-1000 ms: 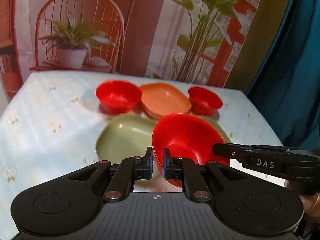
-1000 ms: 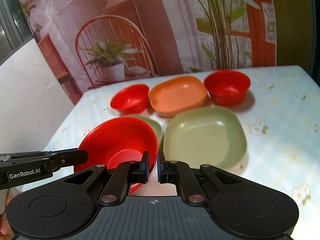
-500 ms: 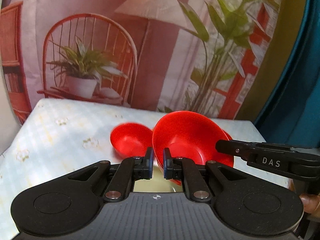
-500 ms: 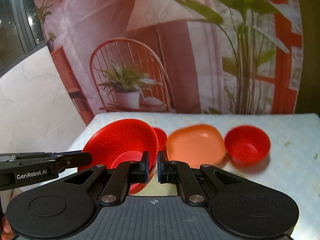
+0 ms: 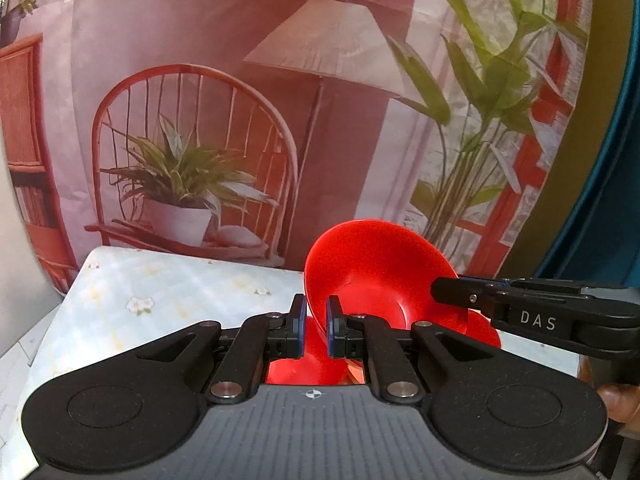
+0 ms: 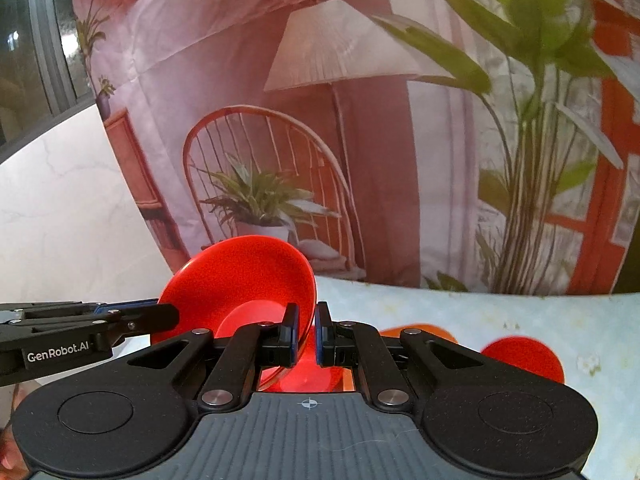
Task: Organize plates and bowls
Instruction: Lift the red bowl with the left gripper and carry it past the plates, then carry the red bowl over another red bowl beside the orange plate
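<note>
Red bowl point(image 5: 376, 276) held tilted above the worktop point(image 5: 160, 292), gripped at opposite sides of its rim. Left hand-held gripper point(image 5: 316, 328) is clamped tight on the bowl's near rim; right hand-held gripper point(image 6: 306, 334) pinches the opposite rim, its jaws likewise closed on the thin wall. Beneath, on the flowered cloth, lie an orange plate point(image 6: 420, 330) and a smaller red bowl point(image 6: 524, 356), partly hidden.

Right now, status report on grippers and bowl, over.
Left gripper and right gripper both shut on big red bowl's rim. Bowl aloft, tilted. Small red bowl on table beyond.
</note>
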